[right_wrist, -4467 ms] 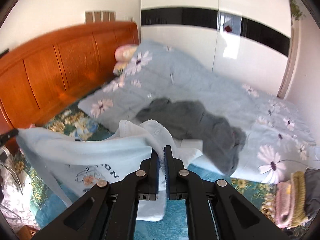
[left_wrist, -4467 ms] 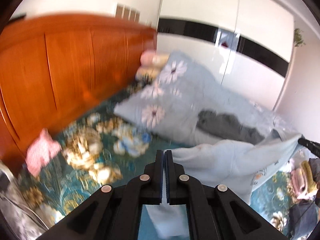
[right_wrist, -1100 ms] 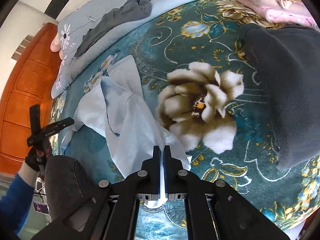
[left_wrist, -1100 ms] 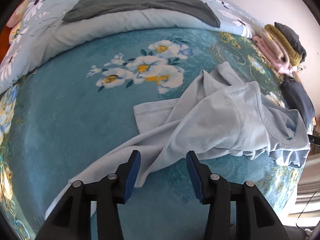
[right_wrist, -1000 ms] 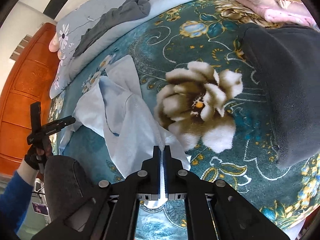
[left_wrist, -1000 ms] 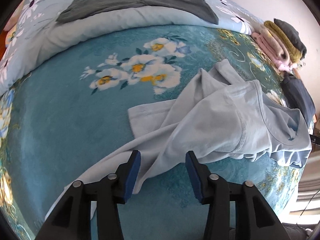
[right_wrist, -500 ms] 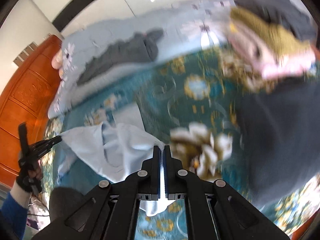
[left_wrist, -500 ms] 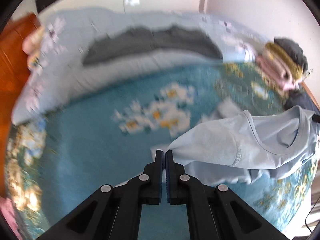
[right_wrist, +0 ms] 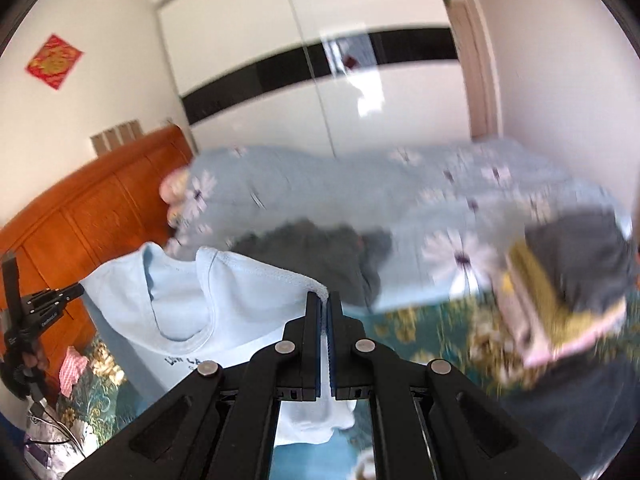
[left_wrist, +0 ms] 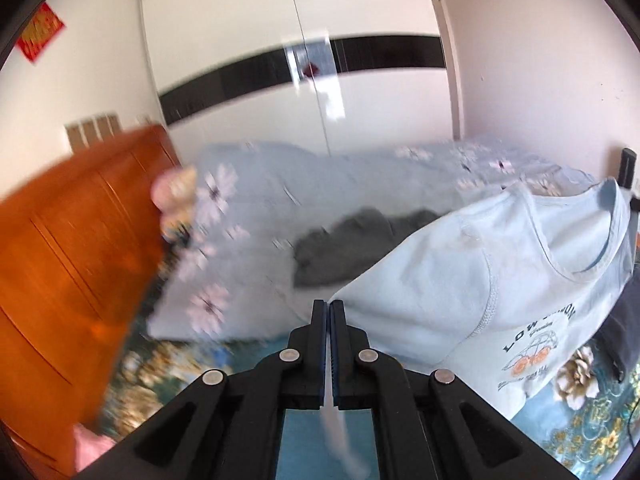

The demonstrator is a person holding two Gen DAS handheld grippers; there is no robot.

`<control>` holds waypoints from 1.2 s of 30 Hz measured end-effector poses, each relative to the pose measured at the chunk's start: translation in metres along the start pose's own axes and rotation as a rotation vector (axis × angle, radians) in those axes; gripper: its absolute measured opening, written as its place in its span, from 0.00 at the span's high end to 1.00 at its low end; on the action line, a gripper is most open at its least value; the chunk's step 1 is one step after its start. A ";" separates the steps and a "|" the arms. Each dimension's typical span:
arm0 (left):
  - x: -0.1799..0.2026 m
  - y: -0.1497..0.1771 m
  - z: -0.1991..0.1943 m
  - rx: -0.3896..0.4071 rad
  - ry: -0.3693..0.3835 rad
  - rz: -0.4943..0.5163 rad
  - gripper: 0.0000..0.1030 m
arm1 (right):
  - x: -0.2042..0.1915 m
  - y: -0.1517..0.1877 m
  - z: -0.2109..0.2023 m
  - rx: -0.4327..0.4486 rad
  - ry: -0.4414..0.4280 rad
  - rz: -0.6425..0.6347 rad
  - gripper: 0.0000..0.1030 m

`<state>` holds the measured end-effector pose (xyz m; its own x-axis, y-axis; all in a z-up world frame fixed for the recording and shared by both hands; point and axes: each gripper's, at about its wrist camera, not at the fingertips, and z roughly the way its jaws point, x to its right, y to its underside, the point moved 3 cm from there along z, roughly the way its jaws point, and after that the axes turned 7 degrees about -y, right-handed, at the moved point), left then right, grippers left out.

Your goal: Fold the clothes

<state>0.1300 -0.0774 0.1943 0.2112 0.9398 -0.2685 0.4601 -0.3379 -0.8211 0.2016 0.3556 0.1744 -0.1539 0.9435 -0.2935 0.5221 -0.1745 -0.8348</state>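
T-shirt, pale blue cotton with printed chest logo (left_wrist: 500, 280), hangs stretched in the air above the teal floral-covered bed (left_wrist: 592, 420). Left tool (left_wrist: 329, 312) clamped on one shirt edge, right tool (right_wrist: 324, 304) clamped on the other. Dark grey garment (left_wrist: 344, 248) lies on the light blue daisy-print quilt (left_wrist: 260, 208) behind the shirt. Orange wooden headboard (left_wrist: 60, 260) left of the quilt.

Both wrist views are bright with daylight, which glares in white patches off the glossy wardrobe doors (left_wrist: 320, 92) (right_wrist: 360, 88). Motion blur smears the headboard (left_wrist: 72, 248), the flowered quilt (right_wrist: 440, 208) and the stacked clothes (right_wrist: 560, 292), while each view's own gripper stays sharp. Fisheye distortion bends straight lines toward a black circular vignette at the corners.
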 end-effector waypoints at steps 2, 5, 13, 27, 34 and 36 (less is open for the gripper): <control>-0.014 -0.012 -0.024 0.044 -0.029 -0.006 0.98 | -0.017 -0.018 -0.011 0.043 -0.017 -0.034 0.98; -0.034 -0.021 -0.058 0.099 -0.057 -0.032 0.98 | -0.041 -0.035 -0.033 0.100 -0.045 -0.077 0.98; -0.061 0.009 -0.117 0.146 -0.111 -0.052 0.98 | -0.079 -0.025 -0.084 0.162 -0.103 -0.160 0.98; -0.106 -0.001 -0.120 0.060 -0.138 -0.044 0.98 | -0.100 -0.064 -0.077 0.167 -0.193 -0.198 0.98; -0.078 0.085 0.021 -0.253 -0.034 -0.094 0.98 | -0.065 0.007 0.112 -0.220 -0.044 -0.166 0.98; -0.059 0.115 0.053 -0.336 0.020 -0.096 0.98 | -0.047 0.038 0.149 -0.312 -0.008 -0.142 0.98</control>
<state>0.1244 -0.1688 0.0887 0.1686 0.9680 -0.1859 0.7360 -0.2491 -0.6295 0.1041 0.2622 0.0869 -0.2494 0.9497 -0.1893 0.7261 0.0541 -0.6854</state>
